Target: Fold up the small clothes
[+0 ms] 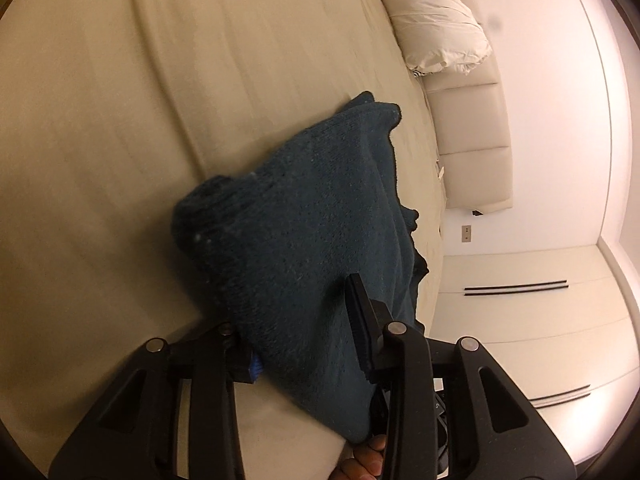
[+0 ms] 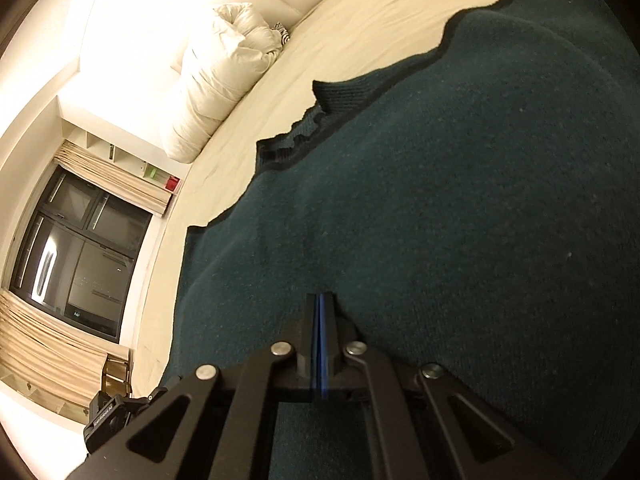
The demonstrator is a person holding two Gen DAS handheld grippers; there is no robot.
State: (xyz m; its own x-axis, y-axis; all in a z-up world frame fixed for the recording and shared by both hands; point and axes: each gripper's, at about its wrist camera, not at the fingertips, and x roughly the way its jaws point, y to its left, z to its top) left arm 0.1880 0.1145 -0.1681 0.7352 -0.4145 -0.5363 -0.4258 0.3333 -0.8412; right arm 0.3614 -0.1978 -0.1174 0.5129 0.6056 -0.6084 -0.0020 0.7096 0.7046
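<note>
A dark teal knitted garment [image 1: 304, 216] lies on the cream bed sheet [image 1: 120, 120]. In the left wrist view a thick bunched fold of it rises between the fingers of my left gripper [image 1: 298, 320], which is shut on it; the left finger is mostly hidden behind the cloth. In the right wrist view the same garment [image 2: 460, 200] spreads flat across the sheet [image 2: 360, 32], its wavy dark edge toward the pillows. My right gripper [image 2: 320, 312] hangs just over the cloth with its blue pads pressed together. No cloth shows between them.
A bunched white duvet [image 1: 432, 20] lies by the padded headboard [image 1: 472, 132], and the same duvet [image 2: 216, 80] shows in the right wrist view. Wardrobe doors [image 1: 520, 320] stand beyond the bed. A dark window [image 2: 76, 256] with curtains is at left. Someone's fingertips [image 1: 372, 460] show below the left gripper.
</note>
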